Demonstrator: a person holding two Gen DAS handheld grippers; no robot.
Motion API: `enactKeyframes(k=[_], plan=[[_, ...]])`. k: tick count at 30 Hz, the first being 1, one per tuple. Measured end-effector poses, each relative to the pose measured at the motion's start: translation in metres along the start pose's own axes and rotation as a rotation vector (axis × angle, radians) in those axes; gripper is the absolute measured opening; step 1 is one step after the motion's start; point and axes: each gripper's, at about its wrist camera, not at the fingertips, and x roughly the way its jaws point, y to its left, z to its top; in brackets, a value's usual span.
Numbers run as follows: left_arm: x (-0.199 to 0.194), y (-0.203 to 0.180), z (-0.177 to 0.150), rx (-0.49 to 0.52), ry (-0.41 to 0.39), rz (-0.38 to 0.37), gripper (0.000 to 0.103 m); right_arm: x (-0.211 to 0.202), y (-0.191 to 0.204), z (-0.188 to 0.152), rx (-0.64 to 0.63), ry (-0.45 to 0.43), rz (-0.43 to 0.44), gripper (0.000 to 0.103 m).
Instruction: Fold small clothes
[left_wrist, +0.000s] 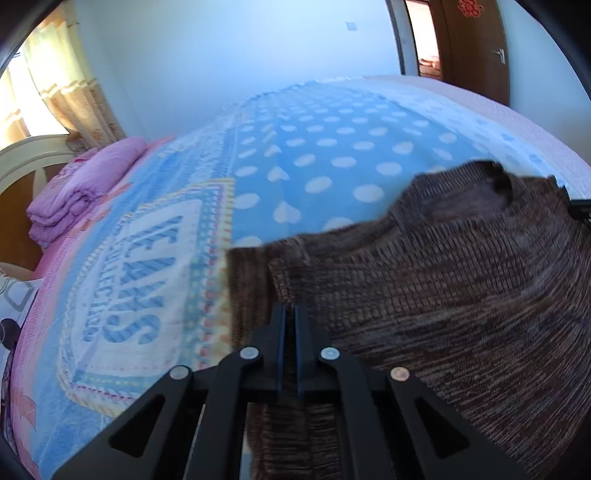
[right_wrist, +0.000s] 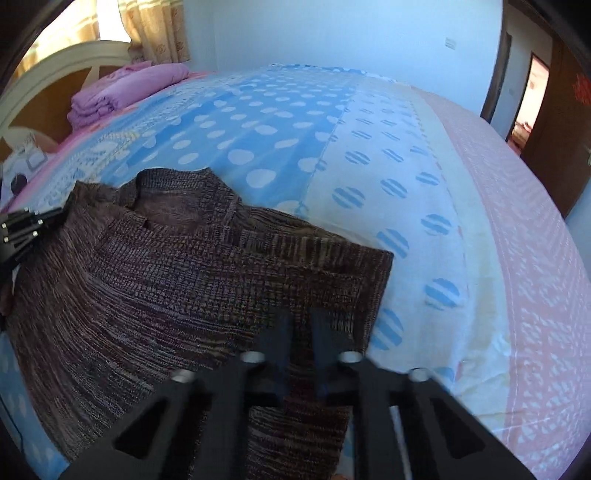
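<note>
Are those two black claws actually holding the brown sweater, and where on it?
The left claw is shut on the brown sweater at its left side edge, below a sleeve. The right claw, blurred, sits closed at the sweater's right side; its grip cannot be confirmed.

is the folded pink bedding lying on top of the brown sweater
No, the folded pink bedding sits by the headboard, well apart from the brown sweater spread on the blue dotted blanket.

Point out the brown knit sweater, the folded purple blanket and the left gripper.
brown knit sweater (right_wrist: 184, 280): right wrist view, on its flat chest area.
folded purple blanket (left_wrist: 77, 192): left wrist view, on the top fold.
left gripper (left_wrist: 291, 314): left wrist view, between its closed fingertips, pinching the sweater's edge.
</note>
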Motion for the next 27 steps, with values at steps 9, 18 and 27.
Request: enactKeyframes(k=[9, 18, 27], plan=[[-0.008, 0.027, 0.011, -0.107, -0.051, 0.026, 0.005, -0.014, 0.000, 0.021, 0.028, -0.065, -0.056, 0.003], [0.014, 0.020, -0.006, -0.103, 0.015, 0.026, 0.005, -0.014, 0.026, 0.022, -0.067, -0.047, -0.126, 0.022], [0.011, 0.022, -0.003, -0.113, 0.003, 0.027, 0.005, 0.017, 0.099, 0.033, -0.190, 0.017, 0.133, 0.031]])
